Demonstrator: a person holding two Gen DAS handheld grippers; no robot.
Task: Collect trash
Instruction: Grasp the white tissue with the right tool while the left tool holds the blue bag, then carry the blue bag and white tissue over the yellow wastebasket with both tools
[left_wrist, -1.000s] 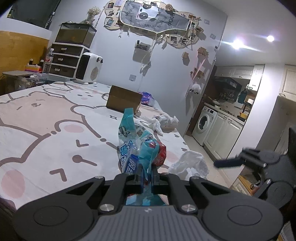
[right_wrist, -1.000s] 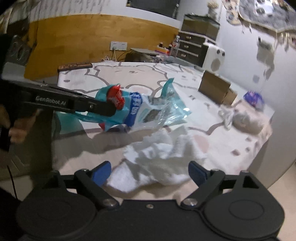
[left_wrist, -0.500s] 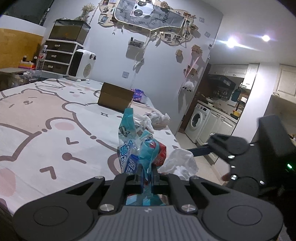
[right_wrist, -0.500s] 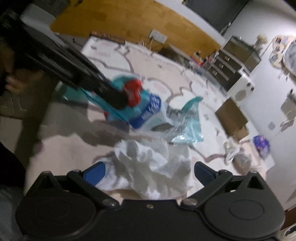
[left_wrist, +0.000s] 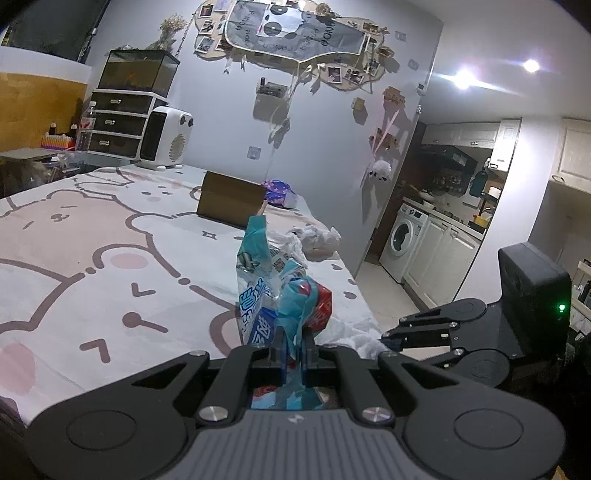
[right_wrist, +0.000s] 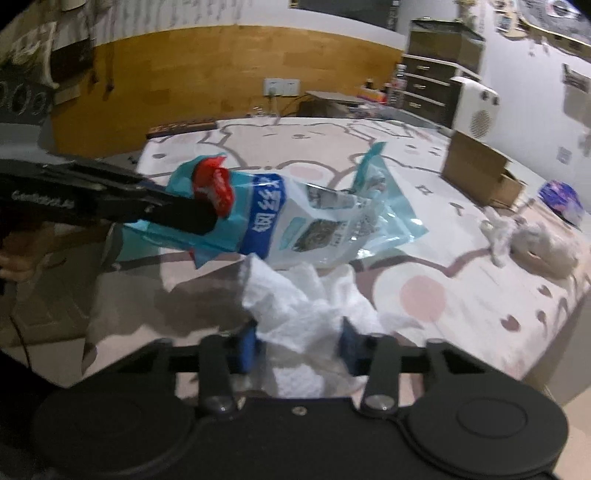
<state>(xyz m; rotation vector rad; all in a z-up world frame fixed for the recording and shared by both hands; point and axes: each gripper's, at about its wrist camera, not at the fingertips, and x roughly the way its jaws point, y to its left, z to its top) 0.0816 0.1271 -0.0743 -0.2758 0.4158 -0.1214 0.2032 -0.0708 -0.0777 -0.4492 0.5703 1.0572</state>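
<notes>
In the left wrist view, the left gripper (left_wrist: 291, 349) is seen clenched on a bundle of plastic wrappers (left_wrist: 273, 291), which stands up from the jaws toward twelve o'clock above the bed sheet (left_wrist: 110, 277). The right gripper (left_wrist: 384, 338) is seen at four o'clock, its tips down at a crumpled paper towel (left_wrist: 354, 332) near the bed's edge. More crumpled trash (left_wrist: 314, 240) lies at one o'clock of the wrappers, with a cardboard box (left_wrist: 231, 201) behind it.

In the right wrist view, the right gripper (right_wrist: 299, 345) is closing its jaws with the paper towel (right_wrist: 306, 306) between them; the blue pads (right_wrist: 247, 345) are at the towel's sides, but a firm pinch cannot be confirmed. The left gripper (right_wrist: 199, 218) comes in from nine o'clock, with the wrappers (right_wrist: 295, 218) held just beyond the towel at twelve o'clock.

The step is judged to be the pickup of the towel. It is best done if the closing is finished before any lift, so that a thick fold is caught rather than a loose corner. The wrappers should be kept clear, so that they are not snagged. The sheet should not be pinched together with the towel.
</notes>
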